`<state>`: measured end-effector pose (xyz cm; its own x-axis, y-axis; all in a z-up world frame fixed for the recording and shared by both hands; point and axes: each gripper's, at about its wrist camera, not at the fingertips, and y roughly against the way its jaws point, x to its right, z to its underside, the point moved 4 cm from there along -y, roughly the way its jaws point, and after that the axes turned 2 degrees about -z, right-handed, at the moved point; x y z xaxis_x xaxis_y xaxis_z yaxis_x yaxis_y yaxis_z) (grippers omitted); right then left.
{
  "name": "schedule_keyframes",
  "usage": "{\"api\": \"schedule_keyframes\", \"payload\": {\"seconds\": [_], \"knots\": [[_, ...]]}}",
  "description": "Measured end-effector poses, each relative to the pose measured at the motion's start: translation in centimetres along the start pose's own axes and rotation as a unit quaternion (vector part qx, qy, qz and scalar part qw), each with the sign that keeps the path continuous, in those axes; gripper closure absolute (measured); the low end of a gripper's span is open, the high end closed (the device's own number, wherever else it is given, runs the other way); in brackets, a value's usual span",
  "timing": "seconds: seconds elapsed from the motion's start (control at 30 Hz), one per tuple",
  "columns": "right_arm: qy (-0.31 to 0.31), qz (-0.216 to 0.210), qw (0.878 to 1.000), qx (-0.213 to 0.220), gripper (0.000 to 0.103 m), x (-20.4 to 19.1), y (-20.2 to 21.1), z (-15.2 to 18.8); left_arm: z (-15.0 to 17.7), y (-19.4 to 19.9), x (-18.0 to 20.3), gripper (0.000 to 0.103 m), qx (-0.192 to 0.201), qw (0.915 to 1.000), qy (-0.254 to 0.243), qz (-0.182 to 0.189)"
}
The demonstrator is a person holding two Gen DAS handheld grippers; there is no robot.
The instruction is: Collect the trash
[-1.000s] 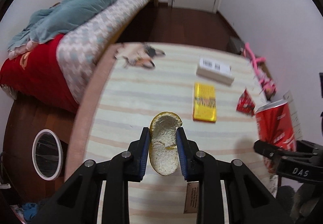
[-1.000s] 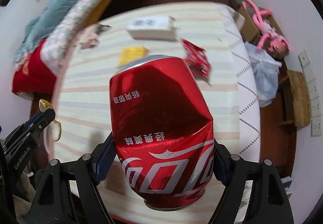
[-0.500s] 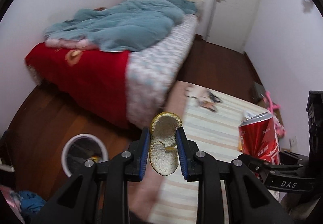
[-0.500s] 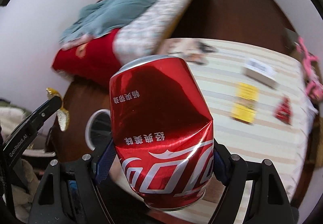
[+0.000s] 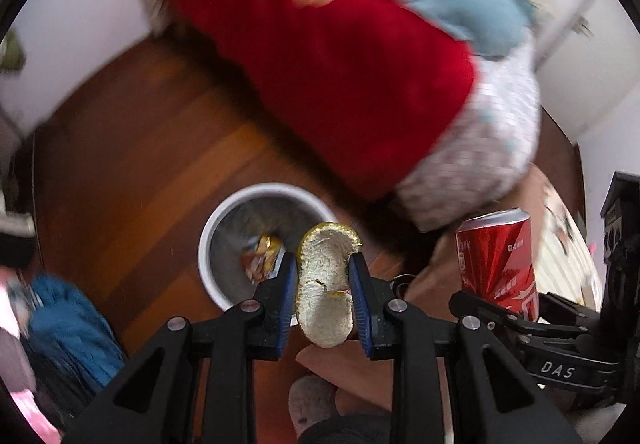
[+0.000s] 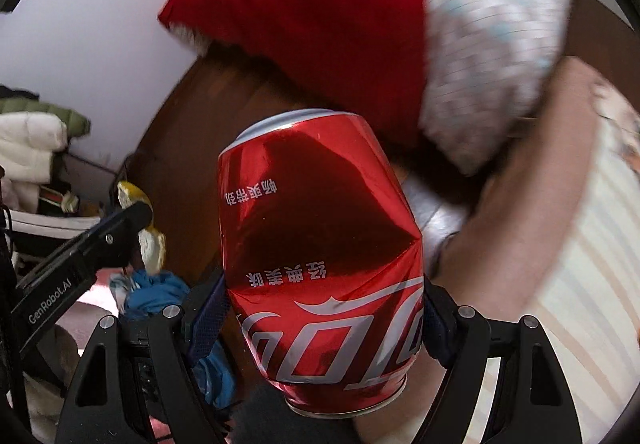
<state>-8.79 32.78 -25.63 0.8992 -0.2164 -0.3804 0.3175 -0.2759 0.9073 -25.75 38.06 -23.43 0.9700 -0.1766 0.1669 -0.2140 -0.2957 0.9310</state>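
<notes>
L gripper [image 5: 324,286] clamps the peel [image 5: 326,284], long axis 12-to-6, above the white bin [image 5: 224,219] rim at 3 o'clock. R gripper [image 6: 320,308] squeezes dented red can [image 6: 320,244], upright, top toward 12, w/ table [image 6: 580,284] at 3 o'clock.

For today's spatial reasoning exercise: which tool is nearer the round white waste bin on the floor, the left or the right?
Left. The left tool, shut on a piece of orange peel, hangs at the round white waste bin's rim. The right tool, clamping the dented red cola can, sits farther right.
</notes>
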Motion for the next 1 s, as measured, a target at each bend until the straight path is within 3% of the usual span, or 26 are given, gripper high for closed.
{"api": "schedule_keyframes", "payload": {"seconds": [0.17, 0.33, 0.43, 0.5, 0.53, 0.57, 0.6, 0.67, 0.7, 0.87, 1.0], "knots": [[0.007, 0.009, 0.998, -0.063, 0.02, -2.0, -8.8, -2.9, -0.5, -6.8, -5.9, 0.08, -0.076, 0.9928, 0.088, 0.029], [0.014, 0.025, 0.993, -0.114, 0.02, -3.3, -15.6, -4.9, -0.7, -10.4, -7.9, 0.079, -0.12, 0.9836, 0.124, 0.053], [0.012, 0.029, 0.991, -0.13, 0.02, -3.0, -18.2, -6.0, -0.9, -11.8, -8.8, 0.07, -0.132, 0.9822, 0.128, 0.036], [0.007, 0.037, 0.989, -0.142, 0.02, -2.9, -19.8, -6.3, -0.5, -11.9, -9.0, 0.04, -0.133, 0.9818, 0.133, 0.028], [0.005, 0.039, 0.988, -0.147, 0.02, -2.7, -20.4, -6.5, -0.6, -12.0, -9.4, 0.018, -0.131, 0.9815, 0.138, 0.025], [0.002, 0.041, 0.987, -0.153, 0.02, -2.8, -21.2, -6.7, -0.7, -12.0, -9.7, 0.011, -0.126, 0.9815, 0.143, 0.021], [0.0, 0.043, 0.987, -0.156, 0.019, -2.7, -21.5, -6.8, -0.7, -11.8, -10.0, 0.011, -0.123, 0.982, 0.142, 0.016], [-0.003, 0.039, 0.988, -0.152, 0.004, -2.6, -21.7, -7.2, -0.5, -11.7, -10.6, 0.006, -0.122, 0.983, 0.137, -0.006], [-0.003, 0.036, 0.988, -0.149, 0.001, -2.6, -21.7, -7.2, -0.4, -11.5, -11.0, 0.005, -0.119, 0.9838, 0.134, -0.014], [0.012, 0.054, 0.989, -0.14, 0.0, -2.3, -20.6, -6.9, 0.9, -9.9, -11.5, 0.005, -0.093, 0.9877, 0.099, -0.077], [0.024, 0.065, 0.989, -0.132, 0.0, -2.3, -18.9, -5.8, 1.9, -8.6, -11.0, 0.005, -0.068, 0.9887, 0.08, -0.106]]}}
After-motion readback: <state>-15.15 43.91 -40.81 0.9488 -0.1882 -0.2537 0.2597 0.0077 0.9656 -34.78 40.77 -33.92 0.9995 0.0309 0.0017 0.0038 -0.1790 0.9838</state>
